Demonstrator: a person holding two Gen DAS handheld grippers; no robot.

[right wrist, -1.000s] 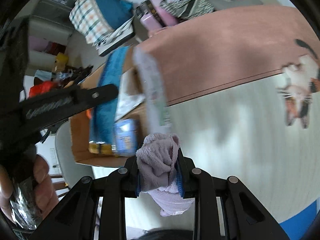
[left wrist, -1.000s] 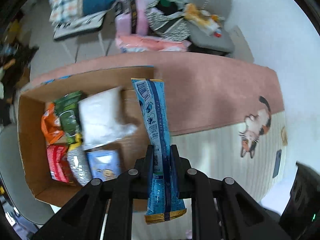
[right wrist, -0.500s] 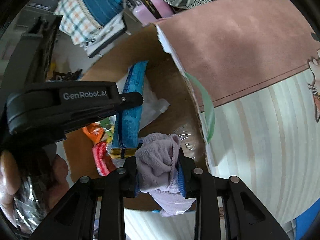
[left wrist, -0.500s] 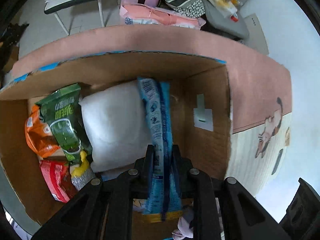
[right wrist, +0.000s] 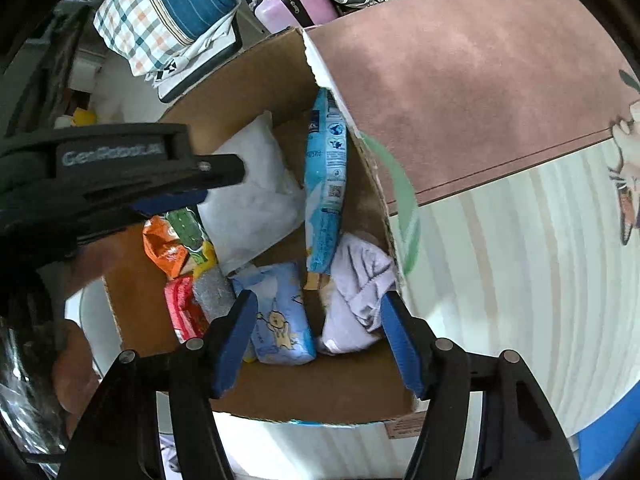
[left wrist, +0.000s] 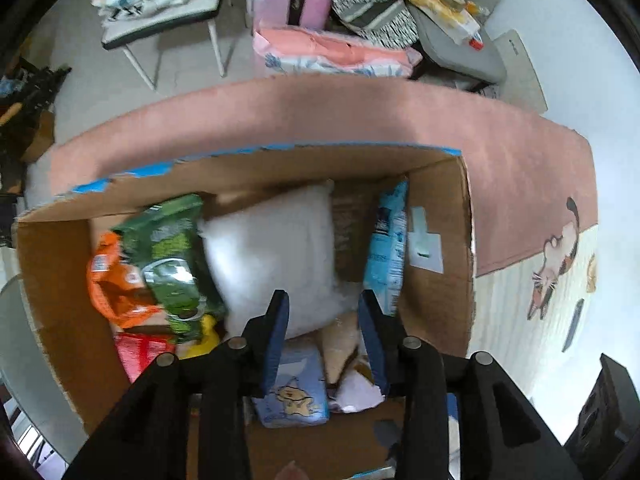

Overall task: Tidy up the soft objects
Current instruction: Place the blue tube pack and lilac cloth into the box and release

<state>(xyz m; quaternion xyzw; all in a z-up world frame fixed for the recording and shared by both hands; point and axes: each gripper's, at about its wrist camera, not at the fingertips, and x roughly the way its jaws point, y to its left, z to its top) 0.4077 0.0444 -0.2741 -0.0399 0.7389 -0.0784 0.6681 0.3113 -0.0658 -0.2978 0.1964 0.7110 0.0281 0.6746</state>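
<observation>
A cardboard box holds soft packs. The long blue pack leans against the box's right wall. The lilac cloth lies crumpled in the near right corner. My left gripper hovers open and empty above the box; it also shows from the side in the right wrist view. My right gripper is open and empty over the near edge. A white pillow pack fills the middle.
Green, orange and red snack bags lie on the box's left; a light-blue tissue pack lies near front. The box stands on a pink rug. Chairs with bags stand behind.
My left gripper opened and let go of the long blue pack, which now leans in the box. My right gripper opened and dropped the lilac cloth into the near right corner.
</observation>
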